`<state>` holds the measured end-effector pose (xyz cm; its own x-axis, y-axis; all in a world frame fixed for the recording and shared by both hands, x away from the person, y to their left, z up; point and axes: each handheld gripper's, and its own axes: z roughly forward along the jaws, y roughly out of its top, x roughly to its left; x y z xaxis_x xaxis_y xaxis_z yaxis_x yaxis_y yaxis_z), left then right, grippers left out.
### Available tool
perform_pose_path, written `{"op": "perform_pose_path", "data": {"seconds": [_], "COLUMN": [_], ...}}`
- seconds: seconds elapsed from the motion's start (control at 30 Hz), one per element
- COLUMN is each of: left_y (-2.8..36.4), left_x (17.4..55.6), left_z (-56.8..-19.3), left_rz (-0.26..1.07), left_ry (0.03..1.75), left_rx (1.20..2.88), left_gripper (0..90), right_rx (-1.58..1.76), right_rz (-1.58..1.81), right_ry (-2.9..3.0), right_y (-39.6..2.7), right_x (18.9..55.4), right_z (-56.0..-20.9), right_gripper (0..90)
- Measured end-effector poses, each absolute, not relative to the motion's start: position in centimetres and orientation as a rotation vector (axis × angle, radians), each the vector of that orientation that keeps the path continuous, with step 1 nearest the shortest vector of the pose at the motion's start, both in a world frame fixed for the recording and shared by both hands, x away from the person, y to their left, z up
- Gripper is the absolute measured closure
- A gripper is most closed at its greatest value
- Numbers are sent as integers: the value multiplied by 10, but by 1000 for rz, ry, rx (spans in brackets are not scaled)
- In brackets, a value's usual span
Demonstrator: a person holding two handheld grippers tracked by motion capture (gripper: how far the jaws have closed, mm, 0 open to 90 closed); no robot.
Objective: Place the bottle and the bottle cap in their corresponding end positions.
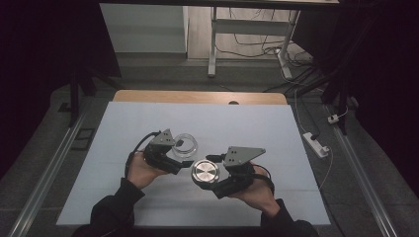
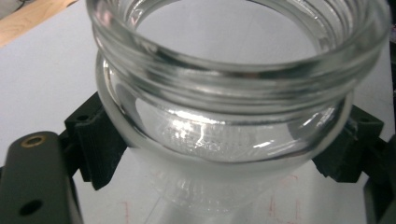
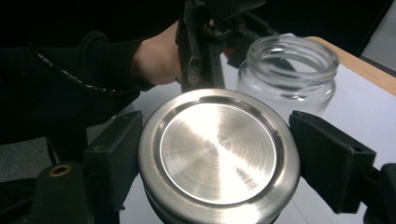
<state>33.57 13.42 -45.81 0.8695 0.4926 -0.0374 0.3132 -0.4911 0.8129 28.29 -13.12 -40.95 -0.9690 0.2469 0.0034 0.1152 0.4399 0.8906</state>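
We hold the glass jar point(image 1: 186, 144) clamped in the left gripper point(image 1: 174, 150) and the metal lid point(image 1: 206, 172) clamped in the right gripper point(image 1: 212, 178). The jar is open; it looks like we have yet to bring the lid over the mouth and screw it on

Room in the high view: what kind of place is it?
Probably a lab or workshop. A white table stands on a dark floor, loose cables lie behind it, and a power strip sits beside it.

Both forearms wear dark long sleeves that end at the wrists. Each hand carries a black gripper, the left gripper point(image 1: 174, 154) and the right gripper point(image 1: 210, 178), each topped by a grey three-cornered plate with small screw holes. Thick black cables loop behind them. The ribbed black pads point(image 2: 100, 149) are blocky, beside a brass-ringed screw hole.
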Motion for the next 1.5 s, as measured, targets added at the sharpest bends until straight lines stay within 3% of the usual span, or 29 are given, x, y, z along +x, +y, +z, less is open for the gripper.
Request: {"op": "perform_pose_path", "data": {"seconds": [0.97,1.5], "left_y": [117,106], "left_x": [365,393], "left_z": [-454,-473], "left_rz": [277,296], "left_ry": [584,621], "left_rx": [2115,2114], "left_gripper": [156,156], "right_rx": [339,370], "right_rz": [1526,1480], "right_ry": [2580,2588], "right_y": [-127,-124], "right_x": [268,268], "right_z": [-441,-466], "right_gripper": [200,200]}}
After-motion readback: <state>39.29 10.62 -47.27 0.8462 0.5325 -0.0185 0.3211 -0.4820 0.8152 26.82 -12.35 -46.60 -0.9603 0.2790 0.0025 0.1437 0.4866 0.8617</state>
